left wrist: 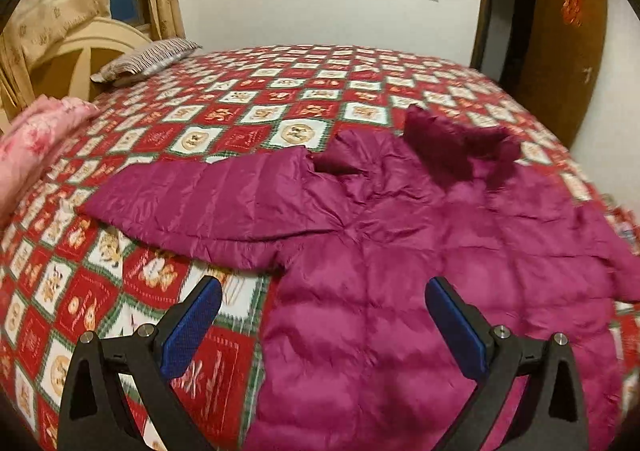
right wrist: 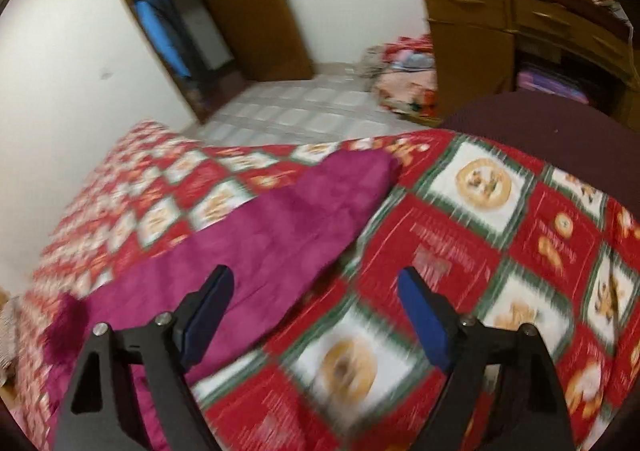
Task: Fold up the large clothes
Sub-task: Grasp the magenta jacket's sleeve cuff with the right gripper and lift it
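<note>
- Magenta quilted nylon: the jacket (left wrist: pixel 420 259) lies spread flat on the bed (left wrist: pixel 248 91), collar end toward the far side, in the left wrist view. 1 sleeve (left wrist: pixel 208 203) stretches out to the left across the bedspread.
- Left tool (left wrist: pixel 323 325): released, jaws wide apart, nothing between the blue pads (left wrist: pixel 192 327). It hangs above the jacket's left edge, just below the armpit, angled down at the fabric.
- Recommended step, left side: lower the tool onto the sleeve near its cuff or at the side seam, take both layers of the puffy shell, and confirm the pads bite before lifting. Slippery nylon is likely to slide out of a shallow pinch.
- Surface, left wrist view: red-and-white checked bedspread, soft and yielding, so press down lightly. A striped pillow (left wrist: pixel 148 59) and a pink folded quilt (left wrist: pixel 36 147) sit at the far left, well apart from the jacket.
- Right wrist view, blurred: the other sleeve (right wrist: pixel 280 227) runs diagonally from lower left up to its cuff near the bed's edge.
- Right tool (right wrist: pixel 316 315): released, holding nothing; its left pad (right wrist: pixel 208 315) overlaps the sleeve, its right pad is over bare bedspread.
- Recommended step, right side: centre the jaws on the sleeve before closing, then carry it inward across the body, matching the left side.
- Room, right wrist view: tiled floor (right wrist: pixel 304 111), open wooden door (right wrist: pixel 248 3), wooden dresser (right wrist: pixel 500 35) stacked with clothes.
</note>
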